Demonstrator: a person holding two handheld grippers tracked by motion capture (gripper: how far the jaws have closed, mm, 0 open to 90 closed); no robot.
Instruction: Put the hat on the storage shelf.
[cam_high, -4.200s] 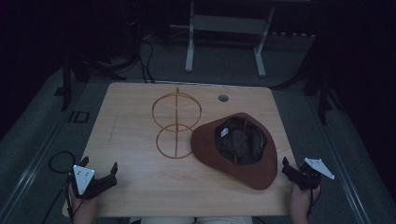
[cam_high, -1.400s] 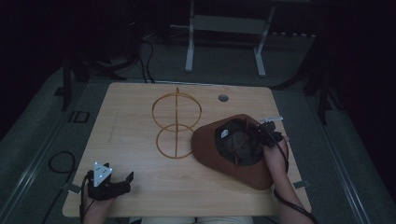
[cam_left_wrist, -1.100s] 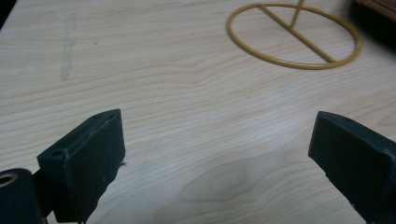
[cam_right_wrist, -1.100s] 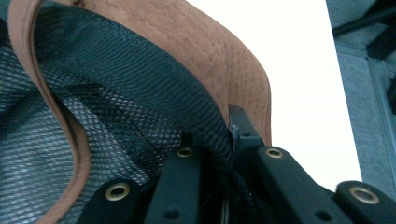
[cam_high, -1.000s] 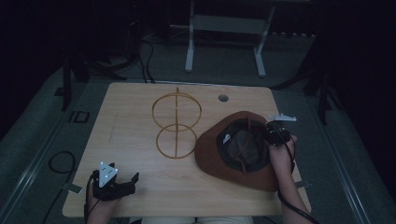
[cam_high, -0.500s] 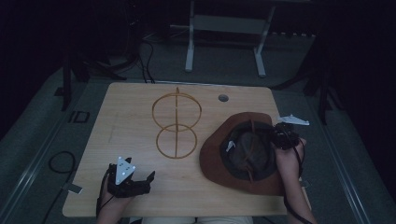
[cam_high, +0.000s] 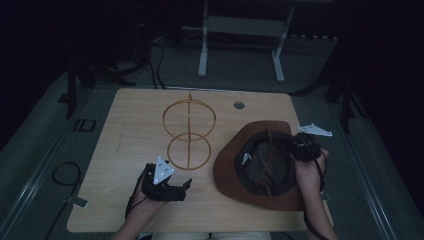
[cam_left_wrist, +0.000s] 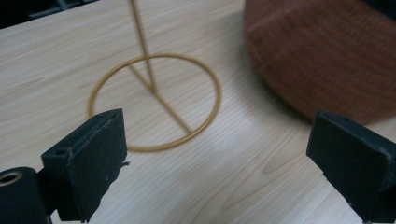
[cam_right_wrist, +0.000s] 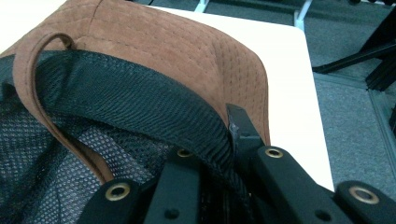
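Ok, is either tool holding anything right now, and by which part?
The right tool is shut on the brown hat, gripping its black inner band at the brim's edge. The left tool is open, holding nothing.

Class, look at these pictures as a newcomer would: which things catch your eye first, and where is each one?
The big brown hat lies upside down on the right of the table, its dark lining up, and the right gripper is clamped on its edge. Left of the hat stands a gold wire stand of two rings on a post. The left gripper hovers open near the table's front edge.
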